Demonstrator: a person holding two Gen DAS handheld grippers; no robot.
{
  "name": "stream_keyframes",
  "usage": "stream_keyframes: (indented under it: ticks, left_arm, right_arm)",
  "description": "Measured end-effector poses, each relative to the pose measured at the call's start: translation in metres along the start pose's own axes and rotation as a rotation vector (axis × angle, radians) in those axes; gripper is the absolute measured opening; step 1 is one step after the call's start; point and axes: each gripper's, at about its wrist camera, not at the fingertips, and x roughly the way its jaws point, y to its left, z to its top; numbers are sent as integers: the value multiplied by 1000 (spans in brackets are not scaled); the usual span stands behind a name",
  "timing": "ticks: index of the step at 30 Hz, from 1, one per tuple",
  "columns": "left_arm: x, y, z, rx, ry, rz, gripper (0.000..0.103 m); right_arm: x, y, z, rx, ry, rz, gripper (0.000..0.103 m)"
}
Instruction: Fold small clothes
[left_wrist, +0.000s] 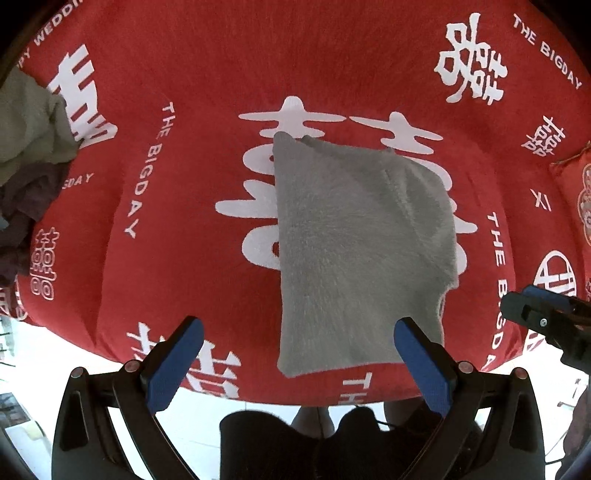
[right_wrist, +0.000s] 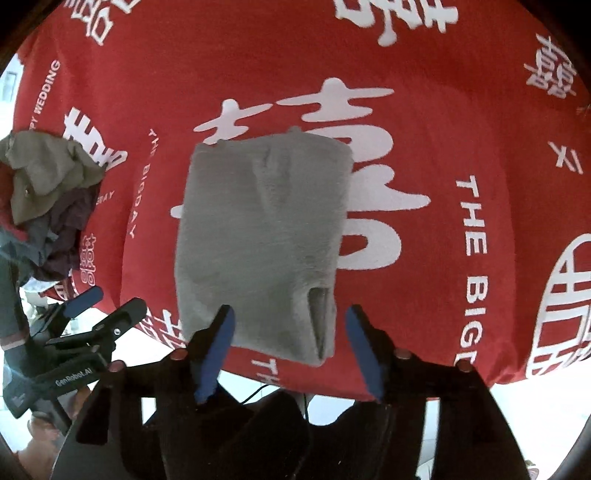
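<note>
While the red bedspread (left_wrist: 192, 92) with its white lettering fills almost everything in both wrist views, the task's own thing lies near the middle of it, close to the near edge: a grey fleecy garment (left_wrist: 354, 243) folded into a rough rectangle, flat on the cloth. It looks soft, thick and light, a piece that will sag and slide open if lifted by one corner, so I judge that the safest hold is at two points along one folded edge, pinching all the layers together; the small open pocket of fabric at its near right corner (right_wrist: 319, 314) shows where the layers could part. At the left of the bed sits a heap of unfolded clothes (right_wrist: 51, 192), olive on top and dark purple beneath, well apart from the grey piece and not in the way of it. Nothing else lies between the grippers and the garment. Both claws hang above the near edge with nothing between their blue pads: the left gripper (left_wrist: 299, 363) stands wide apart and empty, and the right gripper (right_wrist: 290, 349) is likewise spread and holds nothing.
</note>
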Motion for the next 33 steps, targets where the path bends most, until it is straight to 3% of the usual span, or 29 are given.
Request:
stream_keyframes:
  ticks: [5,9,12,17,22,33]
  left_arm:
    - [-14,-7,-6,33,14,5,103]
    - [-29,-8,-10,24,-6,16,103]
    - [-38,-7,-11,11,-16,17,103]
    - [-44,-5,-13,-2,5,21,103]
    - [-51,-4,-14,1,-4,39,103]
    - [-56,-5,-14,-10,-2,76,103]
  right_arm:
    - [-23,22,-3,-17,-58,-46,84]
    - [-41,30,-5,-21,-119,-90,103]
    - [-51,37,-6,-38,-136,-137,103]
    - [-51,35,-8,9,-54,-144,103]
    - [-55,38,-11,4,-39,-183,103]
    - [-59,41,-9,40,-24,-179,103]
